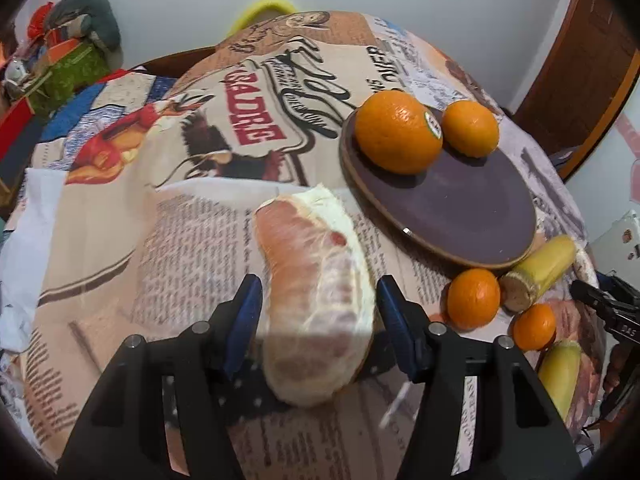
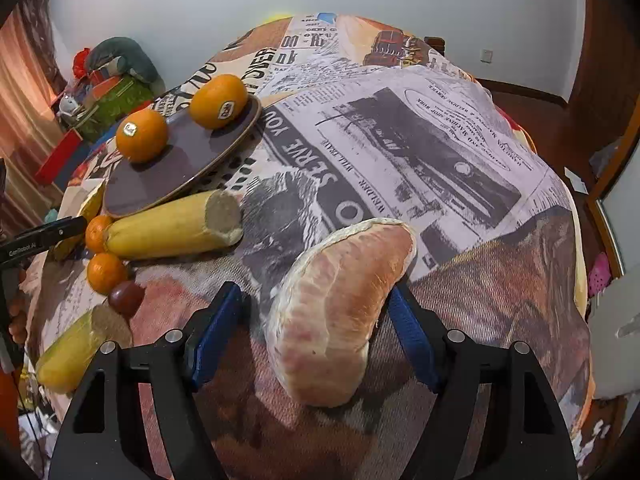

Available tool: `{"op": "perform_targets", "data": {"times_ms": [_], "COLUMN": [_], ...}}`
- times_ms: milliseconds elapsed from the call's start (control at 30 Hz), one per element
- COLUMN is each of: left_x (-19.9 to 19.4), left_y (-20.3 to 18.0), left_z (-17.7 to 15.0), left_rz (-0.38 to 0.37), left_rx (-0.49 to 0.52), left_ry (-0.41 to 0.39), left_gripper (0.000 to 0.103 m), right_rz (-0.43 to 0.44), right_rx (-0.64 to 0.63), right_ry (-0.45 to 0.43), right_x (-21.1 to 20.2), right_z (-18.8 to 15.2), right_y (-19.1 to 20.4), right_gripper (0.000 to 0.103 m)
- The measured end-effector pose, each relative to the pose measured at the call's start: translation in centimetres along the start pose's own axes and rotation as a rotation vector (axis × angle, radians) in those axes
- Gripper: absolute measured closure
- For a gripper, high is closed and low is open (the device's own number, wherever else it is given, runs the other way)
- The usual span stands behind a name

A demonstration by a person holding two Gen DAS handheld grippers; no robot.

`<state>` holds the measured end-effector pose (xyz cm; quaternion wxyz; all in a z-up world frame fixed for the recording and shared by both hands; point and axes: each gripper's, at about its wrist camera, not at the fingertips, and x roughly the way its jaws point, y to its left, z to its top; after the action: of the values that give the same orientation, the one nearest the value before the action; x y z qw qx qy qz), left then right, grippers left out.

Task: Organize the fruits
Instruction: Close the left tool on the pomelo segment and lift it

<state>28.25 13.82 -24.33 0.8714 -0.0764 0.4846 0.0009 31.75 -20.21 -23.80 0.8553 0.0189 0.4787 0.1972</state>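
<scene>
Straddling a peeled pomelo segment with each gripper: that is the step in hand, as I read it. Left gripper (image 1: 318, 300) sits over its pomelo segment (image 1: 316, 300), which lies on the newspaper-print tablecloth (image 1: 180, 240); the blue pads (image 1: 249, 320) flank the flesh, the left one apparently just touching, the right with a sliver of gap. Half-closed, not yet a firm grip.

Right gripper (image 2: 314, 320) does the same over the second pomelo segment (image 2: 340, 308). Its right pad is against the fruit; the left pad stands clear. Jaws middling wide, nothing lifted.

Dark round plate (image 1: 460, 208) holds two large oranges (image 1: 398, 132), well apart from both segments. Beside its near rim lie two small oranges (image 1: 474, 298), sugarcane pieces (image 2: 172, 224) and one small dark red fruit (image 2: 126, 298).

Judgement: the next move calls for closing gently, since the membrane looks soft and would bruise, then lifting towards the plate's bare part. Risk: the segment rolling out.
</scene>
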Motion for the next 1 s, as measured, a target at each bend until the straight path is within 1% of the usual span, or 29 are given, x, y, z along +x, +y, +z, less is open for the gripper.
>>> {"op": "perform_targets", "data": {"times_ms": [133,167,233,267,300,333,433,600,767,1000], "left_x": [0.8,1.0,1.1,1.0,1.0,1.0,0.6,-0.7,-3.2,-6.2], "left_y": [0.6,0.7,0.7,0.6,0.5,0.2,-0.5,-1.5,-2.5,-4.4], "left_z": [0.8,1.0,1.1,1.0,1.0,0.9,0.6,0.0,0.2,1.5], "left_rz": [-0.048,-0.048,-0.047,-0.043,-0.037,-0.020,0.019,0.020,0.003,-0.034], "left_rx": [-0.034,-0.038,-0.043,-0.042,-0.038,-0.027,-0.003,0.026,0.037,0.060], "left_ry": [0.000,0.000,-0.001,-0.005,-0.008,-0.013,-0.021,-0.039,-0.097,-0.183], "left_gripper": [0.047,0.051,0.051,0.052,0.053,0.053,0.053,0.054,0.054,0.054], "right_rz": [0.002,0.004,0.002,0.000,-0.002,-0.002,0.010,0.018,0.017,0.032], "right_rx": [0.023,0.027,0.030,0.027,0.024,0.023,0.020,-0.006,-0.031,-0.059], "right_ry": [-0.014,-0.017,-0.022,-0.022,-0.026,-0.028,-0.027,-0.034,-0.061,-0.126], "right_x": [0.2,0.2,0.2,0.2,0.1,0.0,-0.2,-0.7,-1.4,-3.0], "right_z": [0.3,0.3,0.4,0.5,0.5,0.5,0.6,0.5,0.8,2.6], "right_y": [-0.6,-0.6,-0.7,-0.6,-0.6,-0.6,-0.7,-0.2,0.6,1.8], "right_gripper": [0.035,0.036,0.040,0.043,0.050,0.055,0.059,0.060,0.061,0.061]}}
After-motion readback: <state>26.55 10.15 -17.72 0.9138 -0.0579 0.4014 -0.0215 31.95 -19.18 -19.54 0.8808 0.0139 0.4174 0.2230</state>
